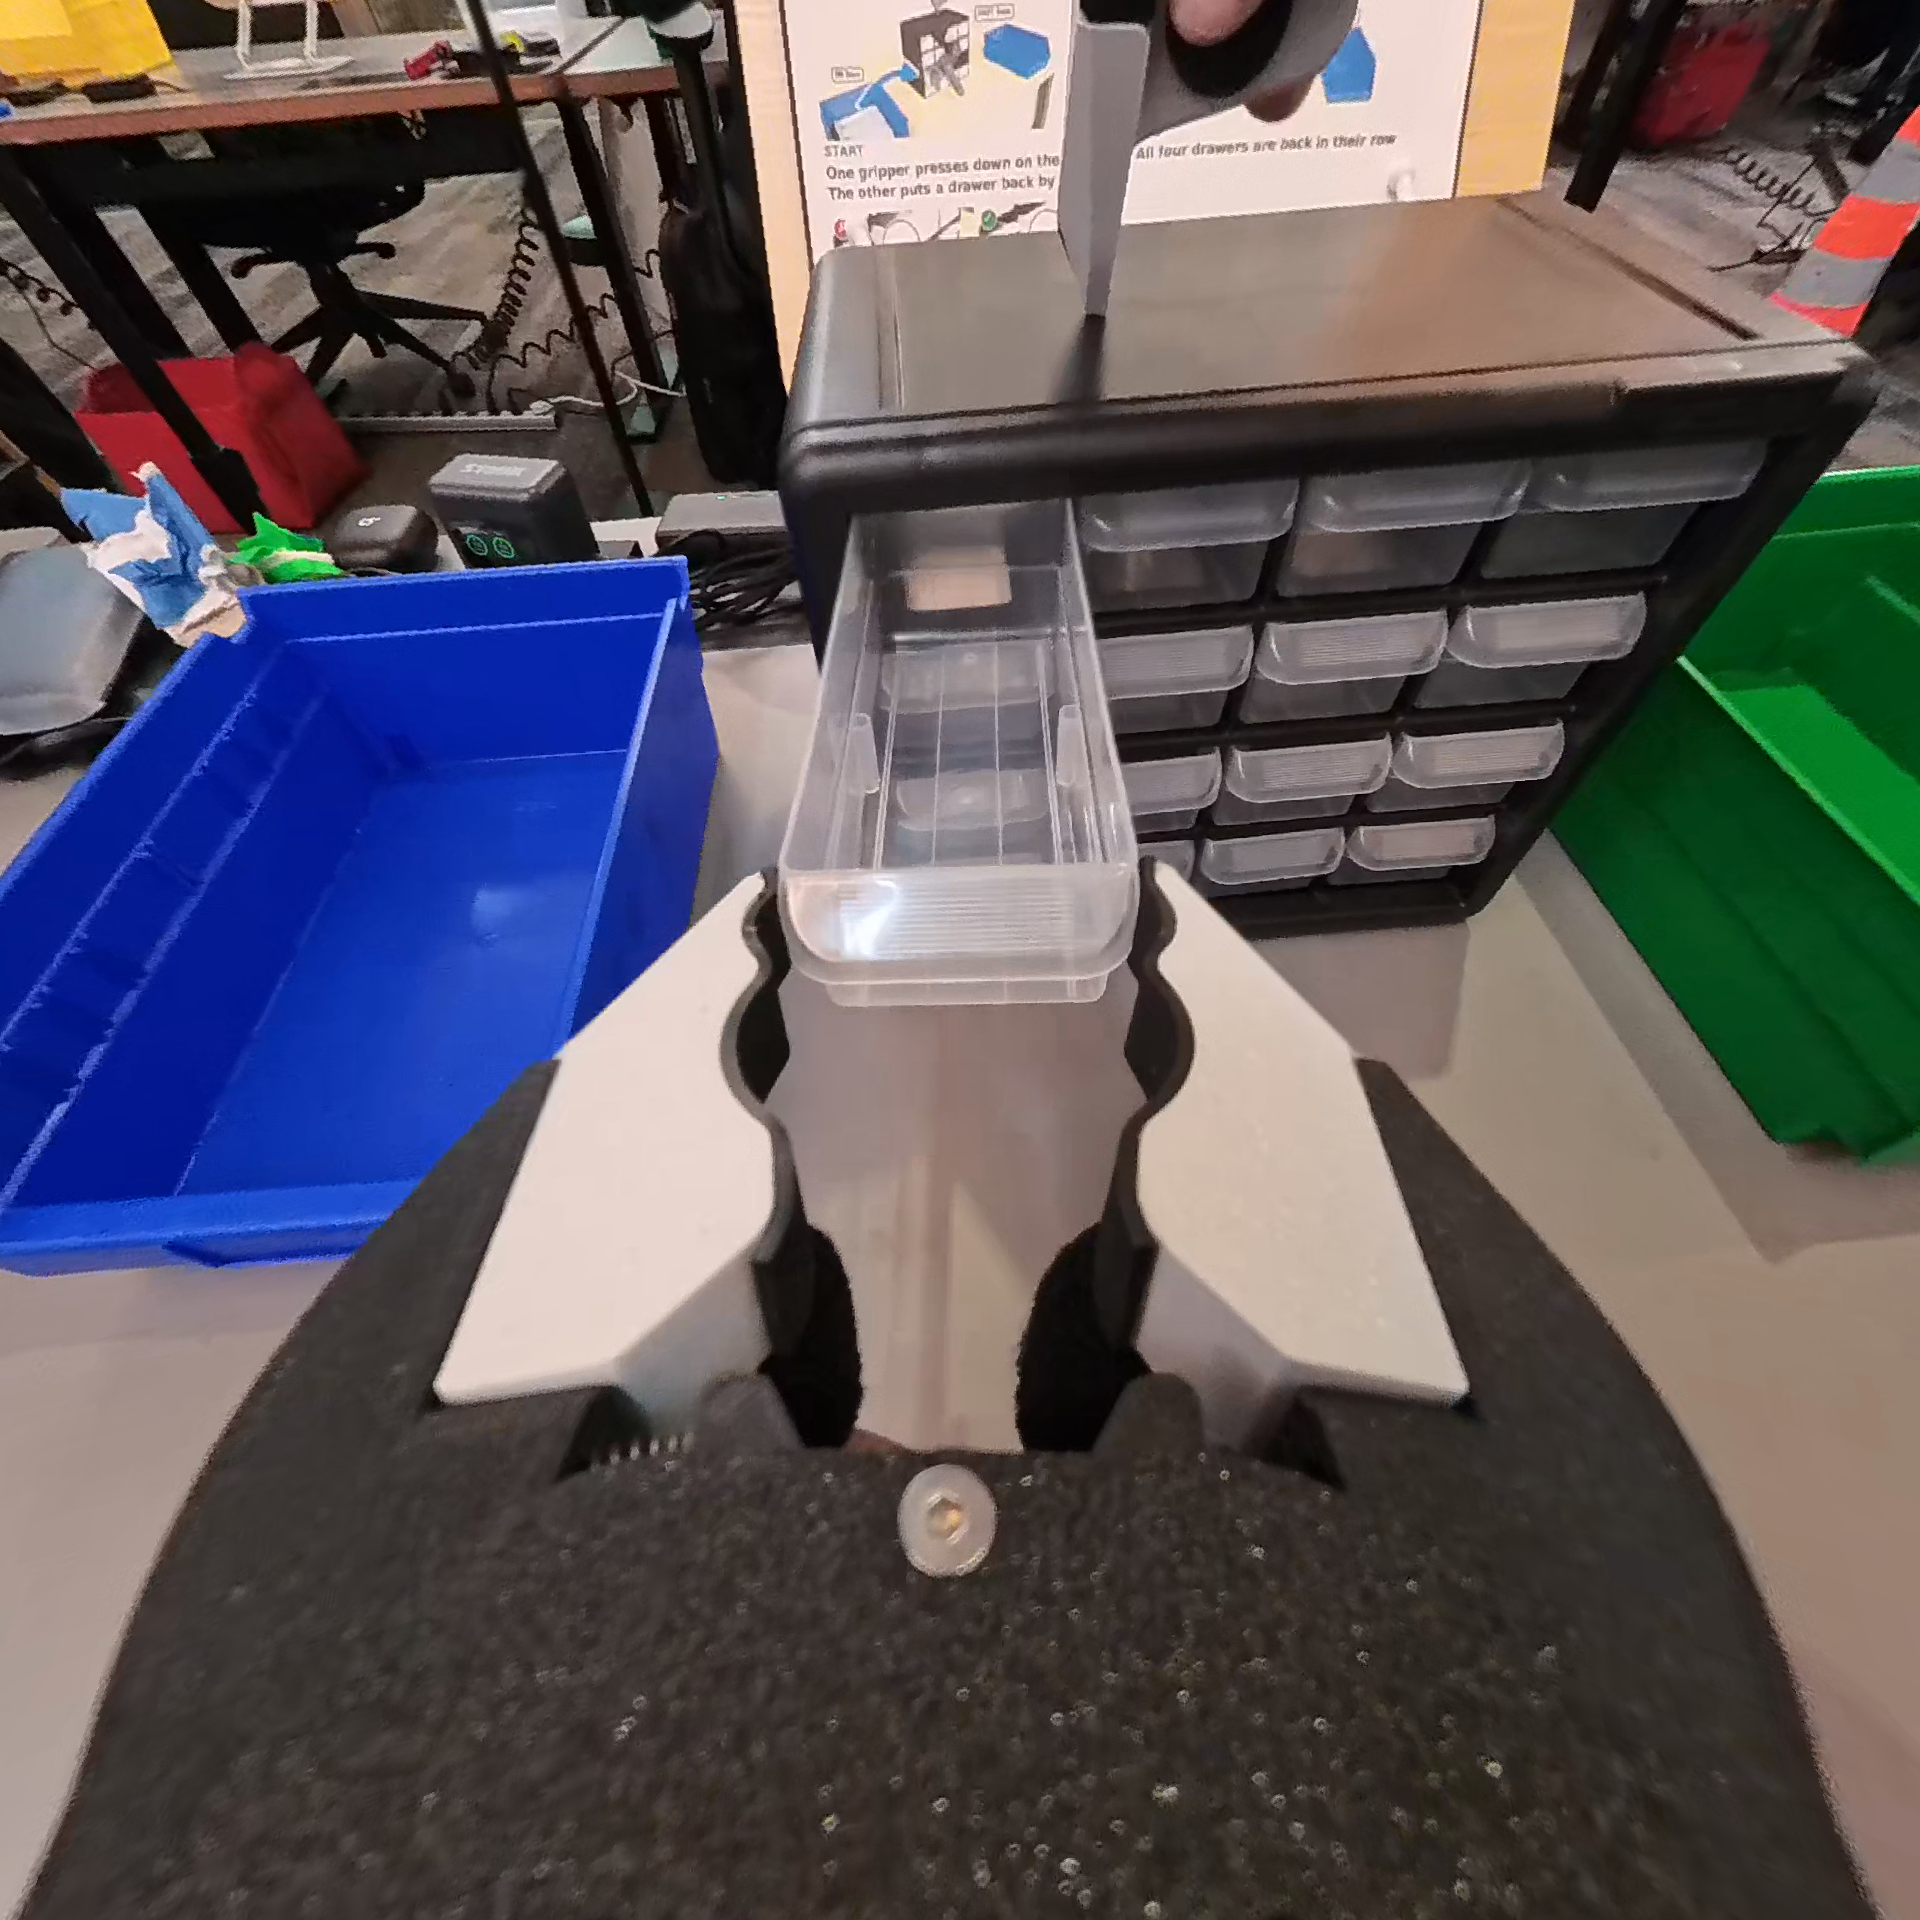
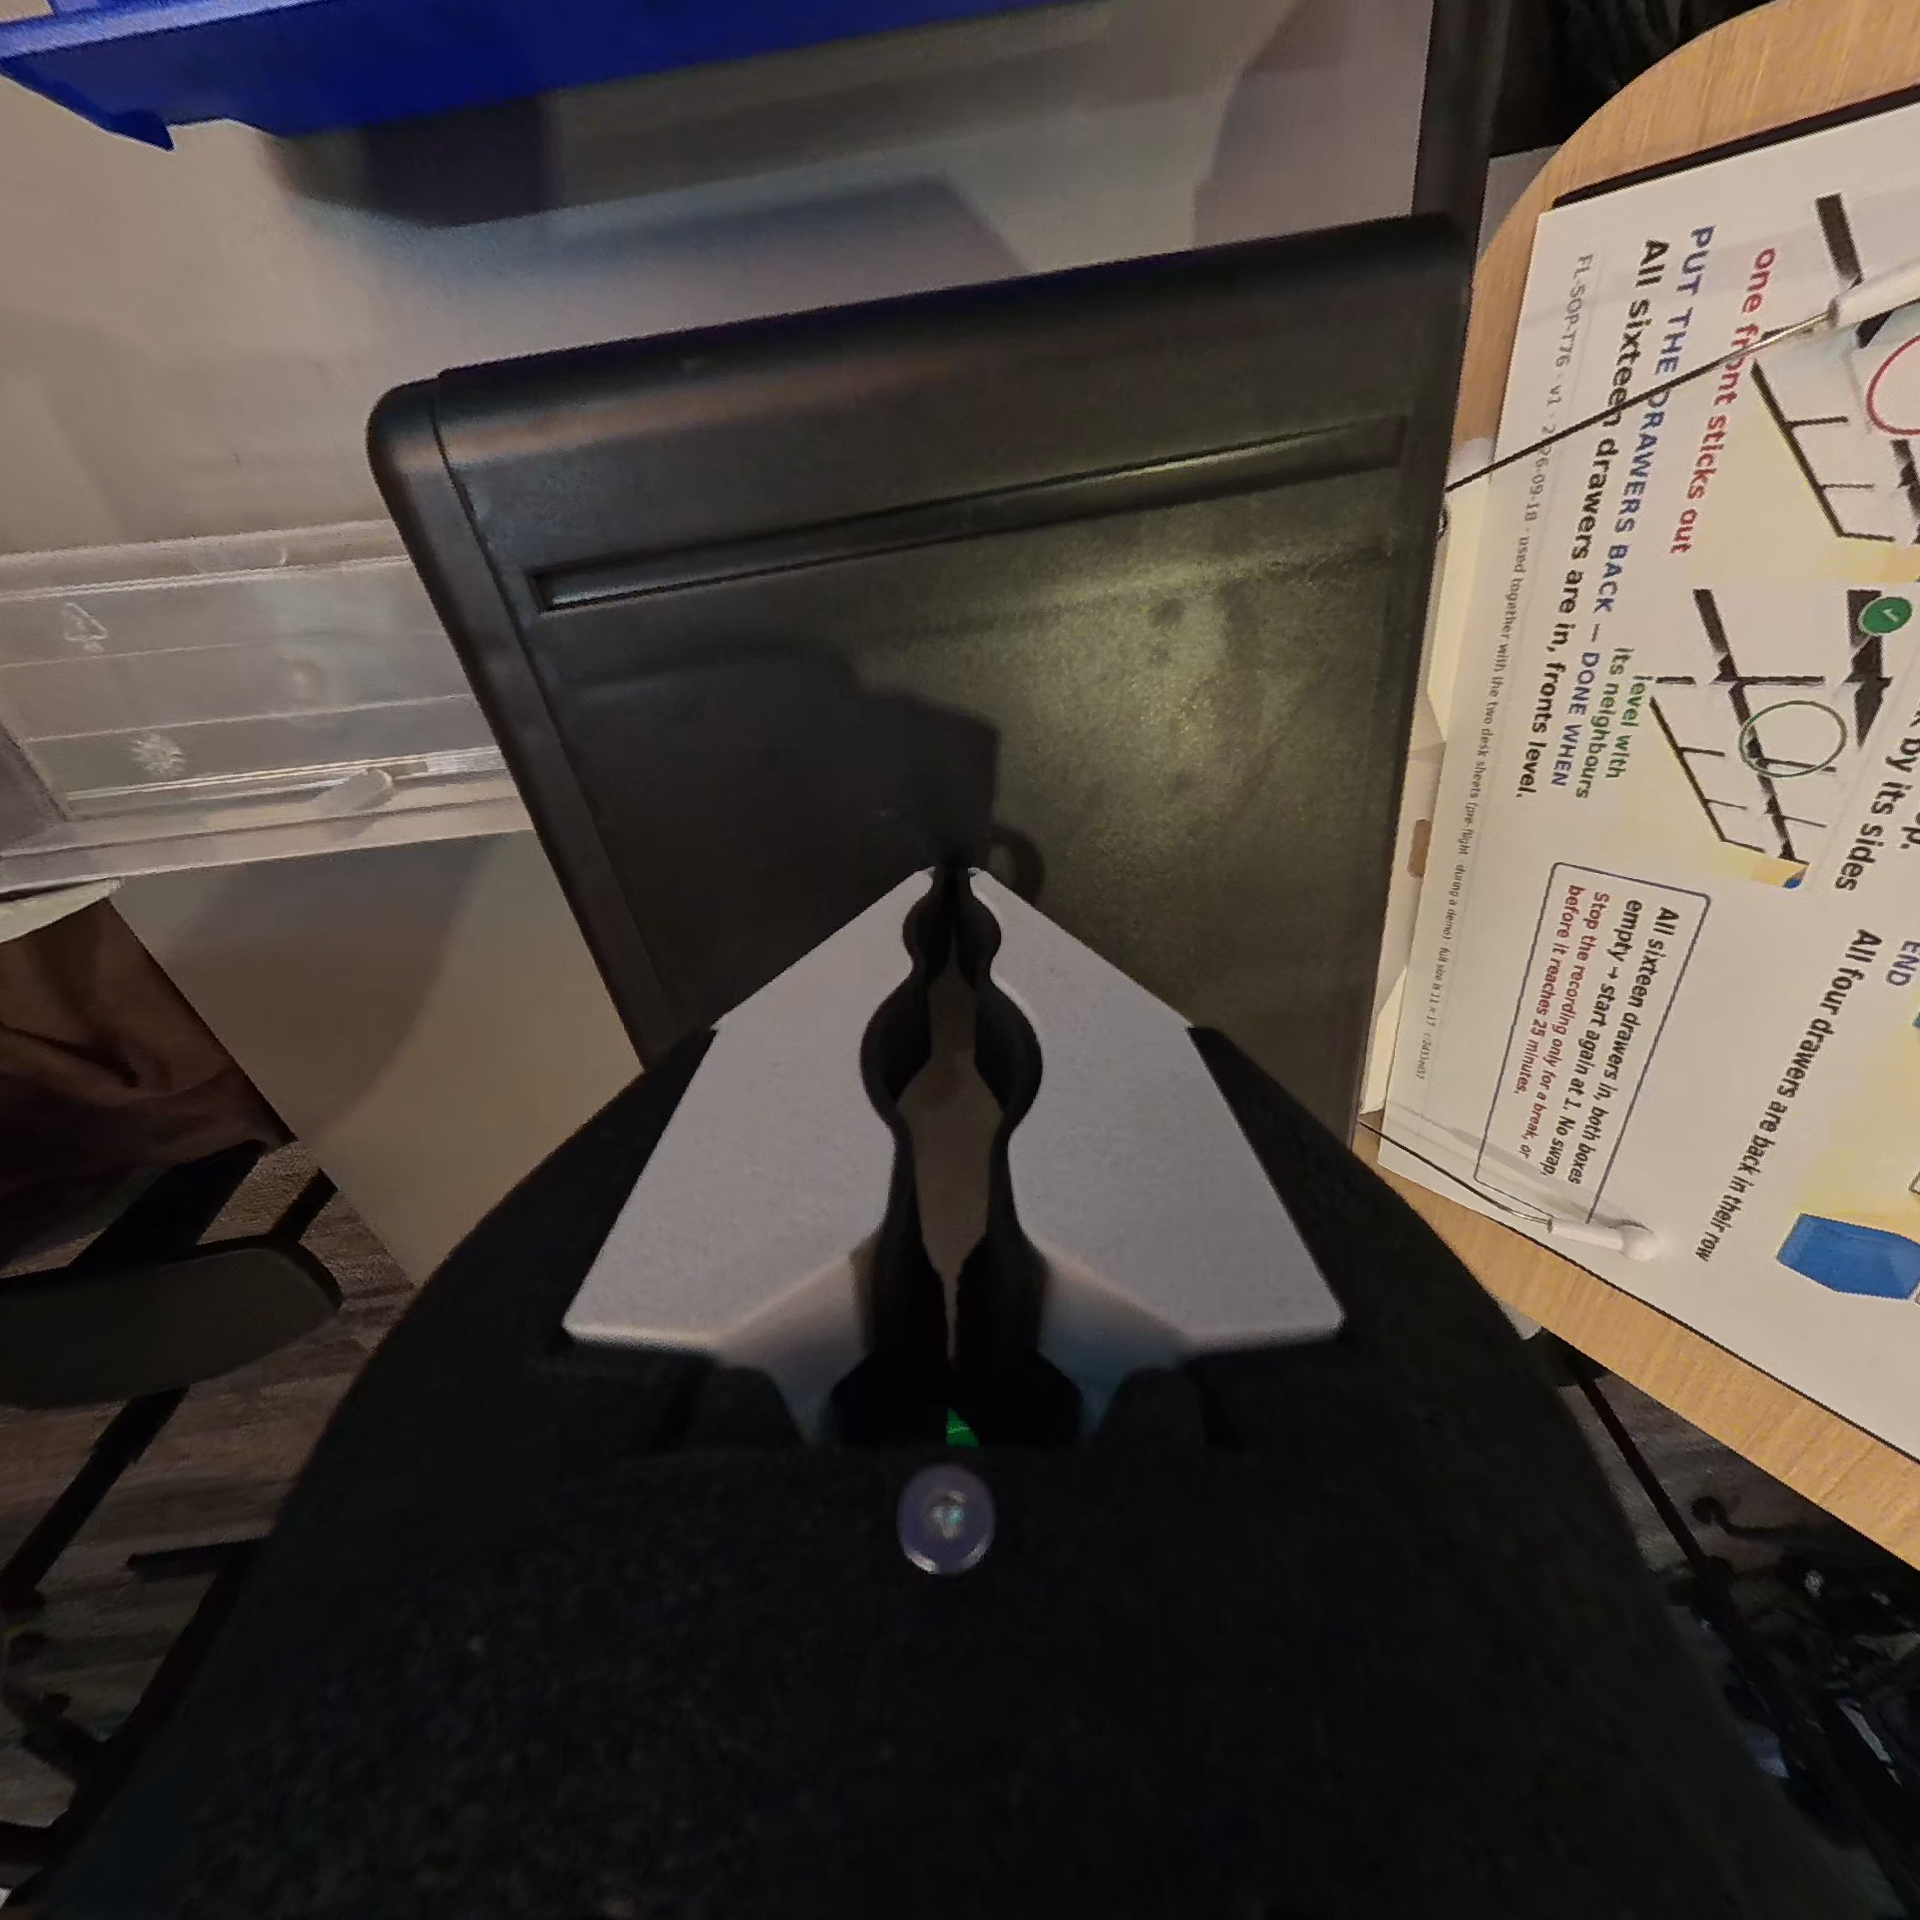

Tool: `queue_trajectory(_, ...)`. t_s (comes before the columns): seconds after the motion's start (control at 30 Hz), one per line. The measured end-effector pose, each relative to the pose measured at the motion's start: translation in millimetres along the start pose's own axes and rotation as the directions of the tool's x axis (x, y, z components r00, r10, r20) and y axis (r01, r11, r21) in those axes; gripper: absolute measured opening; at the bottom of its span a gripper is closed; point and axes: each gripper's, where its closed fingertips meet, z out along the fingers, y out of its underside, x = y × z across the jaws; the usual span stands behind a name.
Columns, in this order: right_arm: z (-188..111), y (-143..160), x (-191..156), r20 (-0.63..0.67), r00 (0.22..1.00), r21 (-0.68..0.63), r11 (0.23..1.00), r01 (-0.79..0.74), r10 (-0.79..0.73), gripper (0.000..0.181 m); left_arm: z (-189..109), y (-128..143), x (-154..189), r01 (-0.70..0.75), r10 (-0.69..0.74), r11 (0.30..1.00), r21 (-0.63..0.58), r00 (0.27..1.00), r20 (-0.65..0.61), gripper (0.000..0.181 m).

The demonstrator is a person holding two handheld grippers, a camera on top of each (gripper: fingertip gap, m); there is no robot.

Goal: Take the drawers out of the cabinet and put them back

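Observation:
A black cabinet [image 1: 1299,343] with rows of small clear drawers stands on the table. One clear drawer [image 1: 956,727] sticks far out of the top-left slot, its back end still inside. My left gripper [image 1: 956,894] is shut on the sides of this drawer's front. My right gripper [image 2: 951,883] is shut and empty, its tips pressing down on the cabinet's top [image 2: 1039,623]. It also shows in the left wrist view [image 1: 1096,296], standing upright on the cabinet. The pulled-out drawer also shows in the right wrist view [image 2: 239,686], at the left.
An empty blue bin [image 1: 457,603] stands left of the cabinet and a green bin [image 1: 1787,831] stands to its right. An instruction sheet [image 1: 935,125] on a board stands behind the cabinet. Bare grey table [image 1: 1558,1247] lies in front.

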Motion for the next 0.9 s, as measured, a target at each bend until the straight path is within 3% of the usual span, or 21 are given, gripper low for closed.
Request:
queue_trajectory(0.3,0.0,-0.1,0.0,0.01,1.0,0.01,1.0,-0.005,0.004,0.0,11.5,-2.6,0.1,0.014,-0.014,1.0,-0.003,1.0,0.007,0.065)
queue_trajectory(0.9,0.2,0.1,-0.1,0.029,0.999,0.007,1.0,-0.013,0.013,0.0,77.0,-25.6,-0.6,0.05,-0.053,0.996,0.073,0.998,0.039,0.065)
